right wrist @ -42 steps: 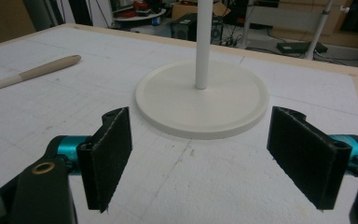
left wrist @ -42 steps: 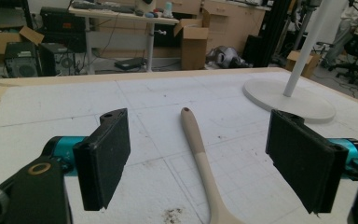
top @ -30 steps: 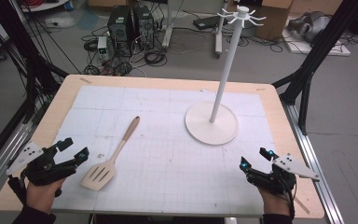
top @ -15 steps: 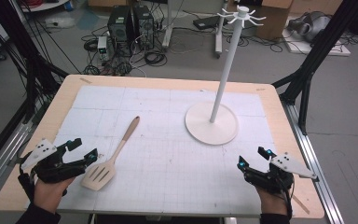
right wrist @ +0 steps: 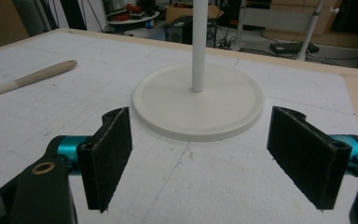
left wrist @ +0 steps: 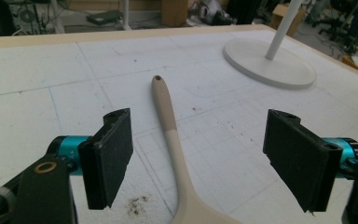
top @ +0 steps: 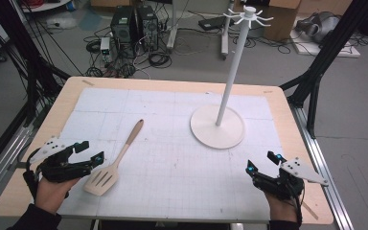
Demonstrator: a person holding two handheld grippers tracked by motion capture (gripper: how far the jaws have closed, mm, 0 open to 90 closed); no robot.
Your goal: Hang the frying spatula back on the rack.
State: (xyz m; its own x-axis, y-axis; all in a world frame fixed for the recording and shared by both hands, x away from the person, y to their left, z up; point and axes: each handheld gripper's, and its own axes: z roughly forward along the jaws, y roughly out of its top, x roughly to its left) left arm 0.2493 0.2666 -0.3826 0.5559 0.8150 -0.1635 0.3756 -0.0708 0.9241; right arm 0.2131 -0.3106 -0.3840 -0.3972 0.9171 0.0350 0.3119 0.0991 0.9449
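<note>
Currently, by label:

Worktop (top: 172, 88): wooden board under a white gridded mat, carrying 2 things, well apart from each other.

Spatula (top: 117, 158): pale wooden, slotted, lying flat on the mat at the left; blade toward the person, handle angled away and to the right. Hole at the handle's far end, seen in the left gripper view, probably meant for hanging.

Hook stand (top: 230, 72): white, upright, round base flat on the mat right of centre, thin pole rising to a crown of small hooks. No hook seen occupied.

Left gripper (top: 90, 152): held low at the near left edge, jaws wide apart, empty. Tips just beside the spatula's blade; from its own camera the handle runs up between the 2 pads (left wrist: 114, 154), neither touching. Looks lined up so a closing would pinch the neck.

Right gripper (top: 260, 162): held low near the front right, jaws wide apart, empty. Aimed at the stand's base, apart from it, perhaps ready to steady it.

Likely aim: none stated; judging by the layout, hanging the spatula on a hook seems plausible.

Risk: flat, thin handle sitting on the mat, so pads may need to come down close to the surface to catch it.
</note>
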